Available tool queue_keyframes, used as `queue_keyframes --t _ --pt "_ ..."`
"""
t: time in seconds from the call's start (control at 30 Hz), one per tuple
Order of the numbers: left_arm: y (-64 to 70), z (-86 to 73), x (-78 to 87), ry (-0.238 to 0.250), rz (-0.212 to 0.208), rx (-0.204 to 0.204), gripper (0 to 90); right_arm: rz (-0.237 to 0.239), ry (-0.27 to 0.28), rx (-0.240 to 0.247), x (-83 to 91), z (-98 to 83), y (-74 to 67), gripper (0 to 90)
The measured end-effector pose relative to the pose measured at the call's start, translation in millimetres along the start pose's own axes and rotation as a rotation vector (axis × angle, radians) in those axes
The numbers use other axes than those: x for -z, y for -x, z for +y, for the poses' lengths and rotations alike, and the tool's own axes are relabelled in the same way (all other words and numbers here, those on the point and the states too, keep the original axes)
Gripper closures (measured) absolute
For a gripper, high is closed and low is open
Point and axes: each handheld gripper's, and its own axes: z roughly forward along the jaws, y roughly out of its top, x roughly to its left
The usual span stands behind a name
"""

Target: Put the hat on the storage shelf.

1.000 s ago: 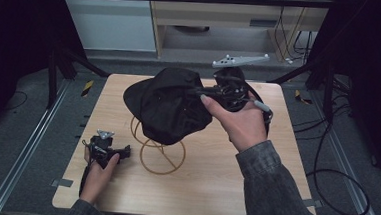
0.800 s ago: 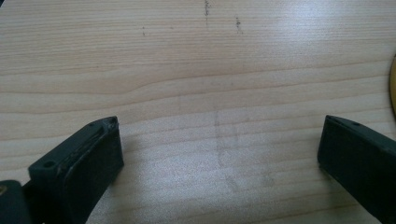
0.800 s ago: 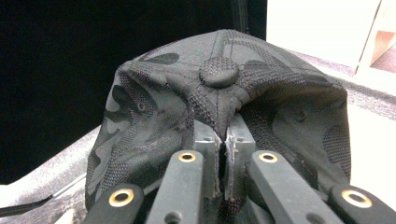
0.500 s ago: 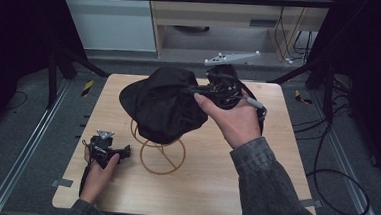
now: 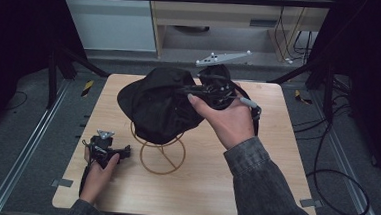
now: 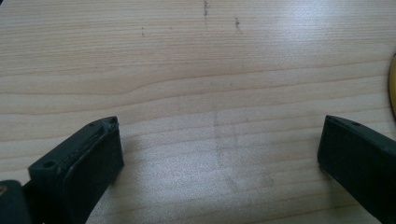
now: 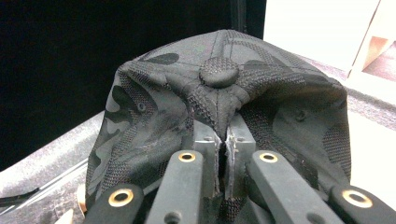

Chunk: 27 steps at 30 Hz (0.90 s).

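In the high view, a black cap point(image 5: 159, 104) sits at the centre of the frame, draped over a wire stand point(image 5: 161, 153) on the wooden counter point(image 5: 275, 163). The right tongs point(image 5: 193, 91), held in the right hand point(image 5: 227, 121) just right of centre, meet the cap's right side with a pinch of its fabric; a grey three-cornered plate rides on top of them. At the lower left, the left tongs point(image 5: 124, 152) lie low on the counter in the left hand point(image 5: 97, 174), well apart from the cap and near the stand's ring base.

In the left gripper view, the left tongs point(image 6: 219, 154) stand wide apart with nothing between them, one jaw at the lower left and one at the lower right, bare wood grain beyond. A sliver of the yellowish ring shows at the right edge.

In the right gripper view, the right tongs point(image 7: 223, 140) are closed tight on a fold of the camouflage-patterned cap point(image 7: 154, 116), just below its top button point(image 7: 218, 71) at upper centre.
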Motion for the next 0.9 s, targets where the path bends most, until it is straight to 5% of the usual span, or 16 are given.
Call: queue_keyframes --t 0.9 --pt "-0.3 0.2 -0.1 -0.002 -0.004 -0.005 0.0 -0.007 -0.073 0.031 -19.0 -15.6 -5.1 85.3"
